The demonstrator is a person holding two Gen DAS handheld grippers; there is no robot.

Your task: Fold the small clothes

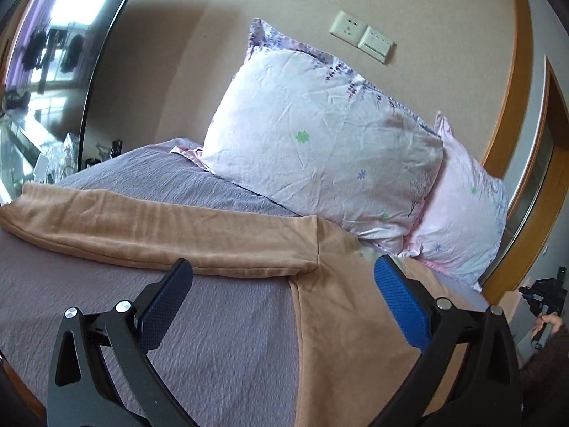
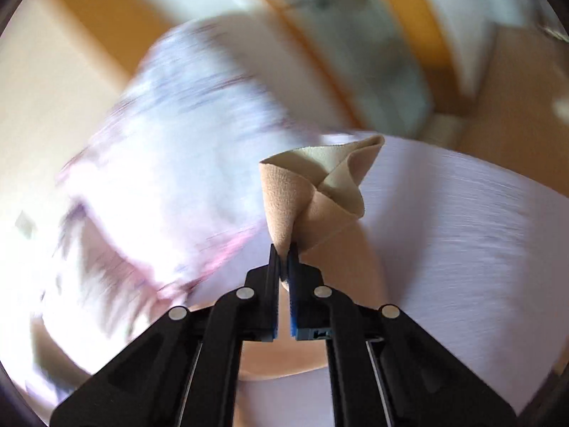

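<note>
A tan long-sleeved garment (image 1: 341,306) lies on the lilac bedsheet (image 1: 213,338), one sleeve (image 1: 142,235) stretched out to the left. My left gripper (image 1: 284,277) is open and empty, hovering just above the armpit where sleeve meets body. My right gripper (image 2: 283,252) is shut on a bunched fold of the tan garment (image 2: 313,192) and holds it up above the sheet (image 2: 462,231). The right wrist view is heavily motion-blurred. The right gripper also shows small at the far right edge of the left wrist view (image 1: 544,299).
Two white floral pillows (image 1: 320,135) (image 1: 466,210) lean against the beige wall at the head of the bed. A wooden door frame (image 1: 515,106) stands at the right. A window and cluttered sill (image 1: 42,106) are at the left.
</note>
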